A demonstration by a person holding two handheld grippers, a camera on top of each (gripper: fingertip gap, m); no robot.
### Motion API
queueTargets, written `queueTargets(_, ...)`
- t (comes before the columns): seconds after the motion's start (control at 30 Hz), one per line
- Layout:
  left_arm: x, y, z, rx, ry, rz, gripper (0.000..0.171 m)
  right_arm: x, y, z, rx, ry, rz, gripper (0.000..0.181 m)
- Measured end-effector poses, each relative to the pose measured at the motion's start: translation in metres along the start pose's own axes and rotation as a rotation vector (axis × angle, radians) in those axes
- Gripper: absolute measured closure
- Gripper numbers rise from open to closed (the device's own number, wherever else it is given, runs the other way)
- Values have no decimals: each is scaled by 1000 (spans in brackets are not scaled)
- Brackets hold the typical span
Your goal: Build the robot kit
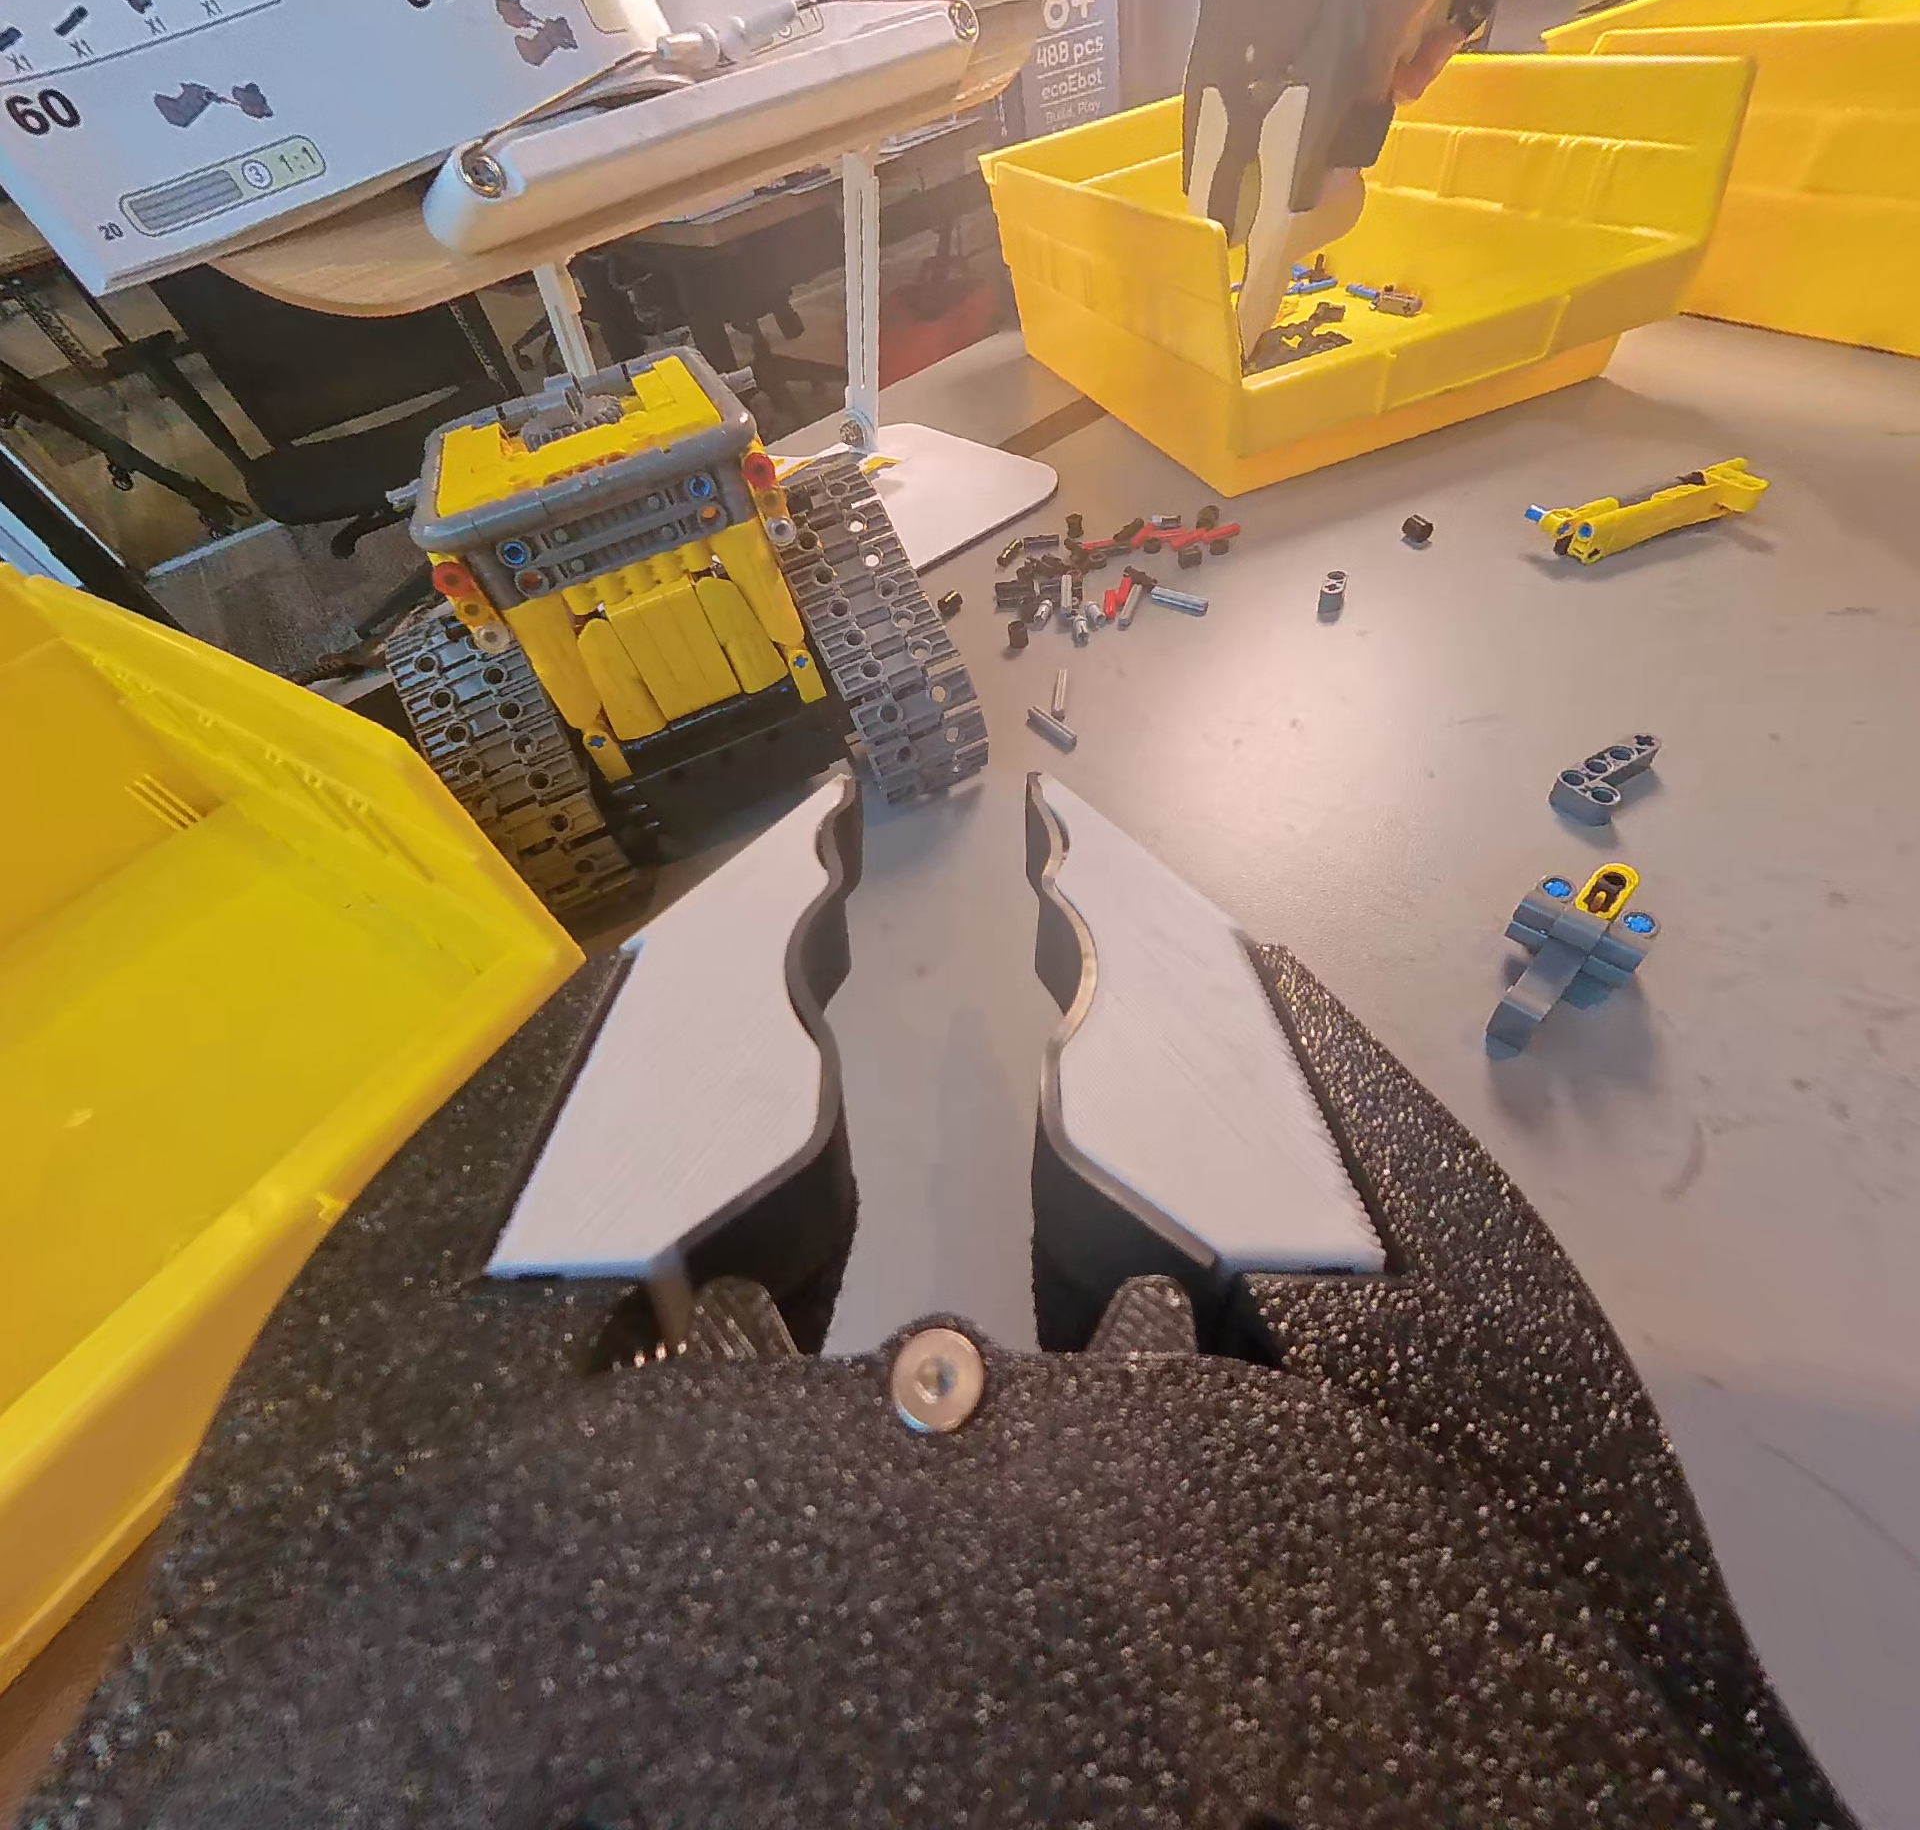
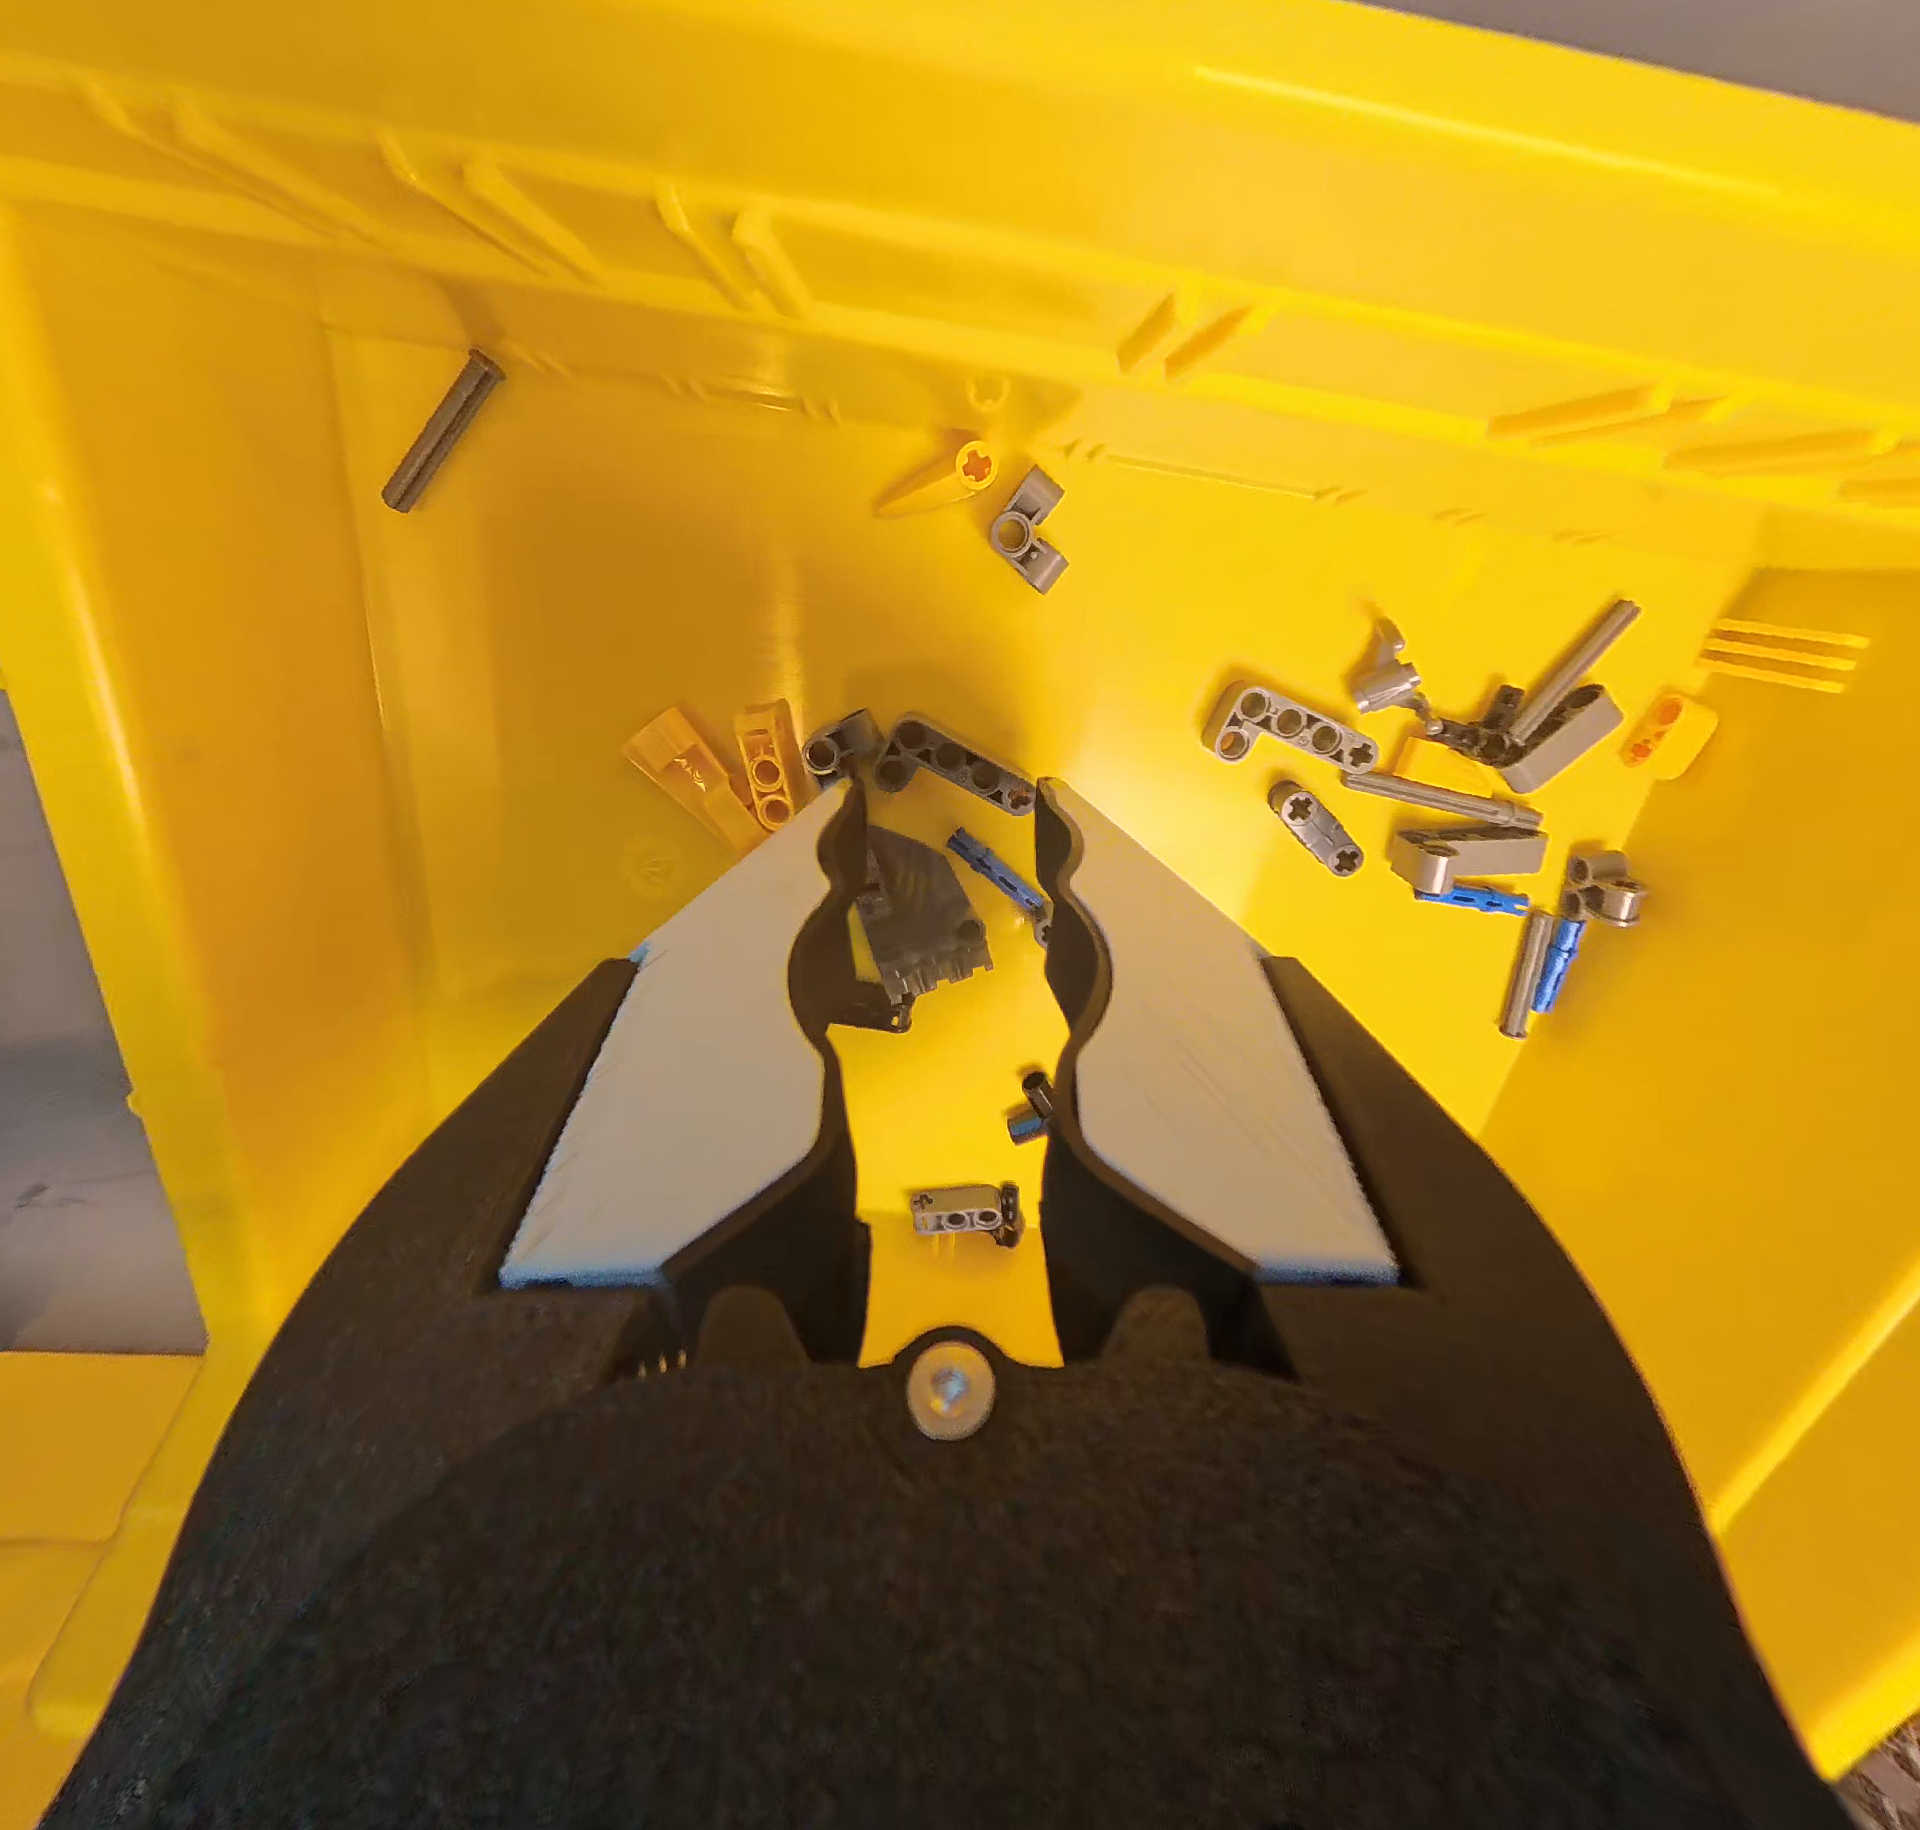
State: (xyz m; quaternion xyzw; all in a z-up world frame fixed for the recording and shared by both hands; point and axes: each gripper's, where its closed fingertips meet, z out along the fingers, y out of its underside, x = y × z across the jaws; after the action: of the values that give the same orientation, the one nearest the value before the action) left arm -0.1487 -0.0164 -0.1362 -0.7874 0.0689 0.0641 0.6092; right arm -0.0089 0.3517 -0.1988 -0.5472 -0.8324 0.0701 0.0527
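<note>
My left gripper (image 1: 943,793) hovers with jaws released and empty just in front of the yellow-and-grey tracked brick vehicle (image 1: 665,627). My right gripper (image 2: 951,793), jaws parted, reaches into the yellow plastic bin (image 2: 935,170), straddling a dark grey ribbed brick piece (image 2: 920,913) so it sits between the fingers.

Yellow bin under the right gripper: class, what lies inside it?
Inside the yellow bin: loose grey, yellow, blue building pieces, including a dark grey piece between the open right gripper. Its fingers hide others.
</note>
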Motion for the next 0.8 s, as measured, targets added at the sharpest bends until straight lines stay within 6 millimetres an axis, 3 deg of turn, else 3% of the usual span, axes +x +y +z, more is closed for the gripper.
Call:
queueTargets(0.23, 0, 1, 0, -4, 0, 2, 141, -3, -5, 6, 20, -35, 28, 149)
queueTargets(0.33, 0, 1, 1, -5, 0, 2, 141, 4, -4, 4, 13, -9, 44, 156)
queueTargets(0.7, 1, 2, 2, -13, 4, 13, 141, 16, -4, 3, 25, 51, 9, 153)
queueTargets(0.8, 2, 2, 2, -15, 4, 16, 141, 11, -4, 4, 41, 14, 11, 153)
